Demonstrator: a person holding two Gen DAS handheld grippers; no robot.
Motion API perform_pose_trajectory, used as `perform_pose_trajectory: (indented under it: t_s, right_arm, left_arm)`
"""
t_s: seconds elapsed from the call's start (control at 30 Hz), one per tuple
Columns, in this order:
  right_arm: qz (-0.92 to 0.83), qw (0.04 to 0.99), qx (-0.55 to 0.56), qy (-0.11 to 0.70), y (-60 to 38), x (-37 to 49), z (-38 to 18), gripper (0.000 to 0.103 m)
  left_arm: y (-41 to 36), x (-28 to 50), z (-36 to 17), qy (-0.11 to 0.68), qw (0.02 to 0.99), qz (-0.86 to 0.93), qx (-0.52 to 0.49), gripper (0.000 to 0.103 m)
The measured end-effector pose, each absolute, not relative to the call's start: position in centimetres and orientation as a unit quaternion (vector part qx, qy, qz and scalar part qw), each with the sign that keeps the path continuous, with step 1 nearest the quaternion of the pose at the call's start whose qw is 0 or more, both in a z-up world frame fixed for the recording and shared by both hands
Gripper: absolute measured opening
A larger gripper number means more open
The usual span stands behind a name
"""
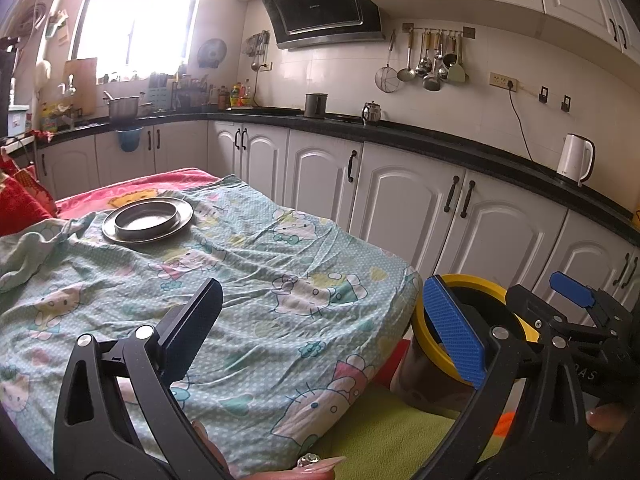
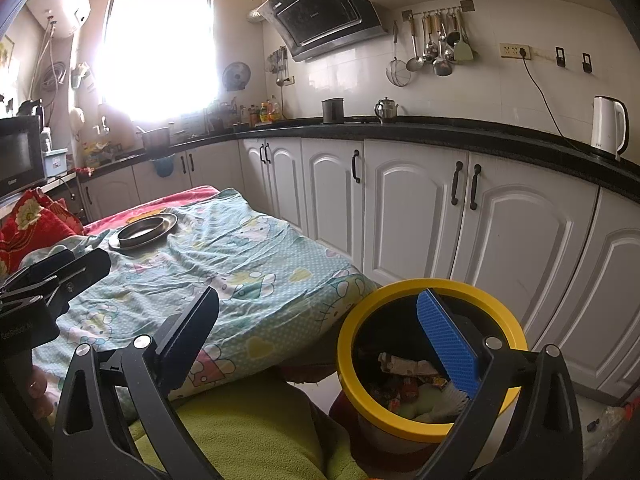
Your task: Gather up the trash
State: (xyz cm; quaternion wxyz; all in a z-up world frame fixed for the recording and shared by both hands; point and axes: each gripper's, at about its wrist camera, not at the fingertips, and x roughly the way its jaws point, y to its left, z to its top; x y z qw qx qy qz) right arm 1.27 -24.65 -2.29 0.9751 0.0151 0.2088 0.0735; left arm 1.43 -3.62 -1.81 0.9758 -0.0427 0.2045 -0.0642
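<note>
Two tools gape empty — round yellow-rimmed bin holds crumpled wrappers.

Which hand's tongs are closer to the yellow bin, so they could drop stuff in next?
The right. In the right wrist view the right tongs hang open with the blue pad over the bin's yellow rim, trash visible inside. The left tongs sit open mostly over the cartoon sheet, the bin beside them.

Sunlit window glares over white cabinets, a black countertop and tiled wall.
</note>
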Motion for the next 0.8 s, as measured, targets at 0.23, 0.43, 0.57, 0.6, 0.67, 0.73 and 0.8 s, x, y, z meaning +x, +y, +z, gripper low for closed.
perform_pose_trajectory:
  t_s: [0.23,0.43,0.57,0.6,0.67,0.73,0.8]
  right_arm:
    - [0.074,0.975,0.015,0.209,-24.69,1.28,-2.24,0.097]
    - [0.074,0.975,0.015,0.209,-24.71,1.31,-2.23,0.097]
    - [0.074,0.975,0.015,0.209,-24.72,1.32,-2.21,0.097]
    - [0.074,0.975,0.014,0.209,-24.70,1.32,-2.20,0.097]
    - [0.074,0.975,0.015,0.209,-24.73,1.33,-2.19,0.097]
    - [0.074,0.975,0.015,0.210,-24.73,1.34,-2.18,0.097]
    - [0.073,0.975,0.015,0.210,-24.77,1.30,-2.27,0.097]
  left_arm:
    - [-3.52,1.41,-1.83,0.205,0.976,-0.064,-0.043,0.092]
    - [-3.50,1.42,-1.80,0.205,0.976,-0.064,-0.043,0.092]
    - [-3.48,1.45,-1.77,0.206,0.976,-0.065,-0.044,0.092]
    - [-3.50,1.43,-1.80,0.206,0.975,-0.065,-0.045,0.092]
    - [-3.45,1.39,-1.95,0.207,0.975,-0.065,-0.045,0.092]
    - [-3.41,1.33,-2.01,0.207,0.975,-0.064,-0.046,0.092]
    - [-3.41,1.18,-2.15,0.208,0.975,-0.063,-0.046,0.092]
